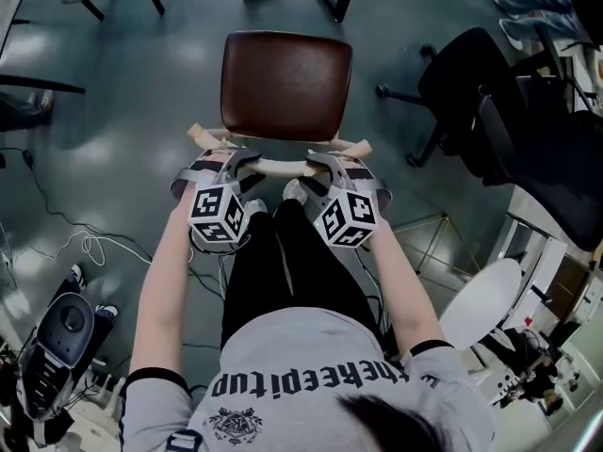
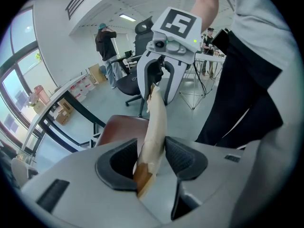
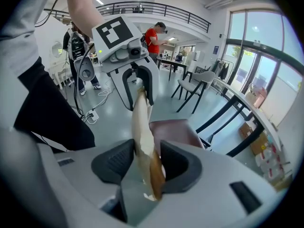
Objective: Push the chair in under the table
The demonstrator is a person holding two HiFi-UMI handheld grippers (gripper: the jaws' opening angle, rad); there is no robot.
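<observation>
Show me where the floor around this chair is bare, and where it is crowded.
Bare: the floor left of the brown seat, and the strip between seat and black office chair. Crowded: the cables lower left; left gripper and right gripper on the backrest.

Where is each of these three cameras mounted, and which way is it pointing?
Head view: on the person's head, facing steeply down at the chair seat; forearms, left gripper, right gripper show.
Left gripper view: on the left gripper, looking along its jaws toward the right gripper; trousers show.
Right gripper view: on the right gripper, looking across at the left one; an arm shows.
Shared: all show the backrest, gripped by both.
</observation>
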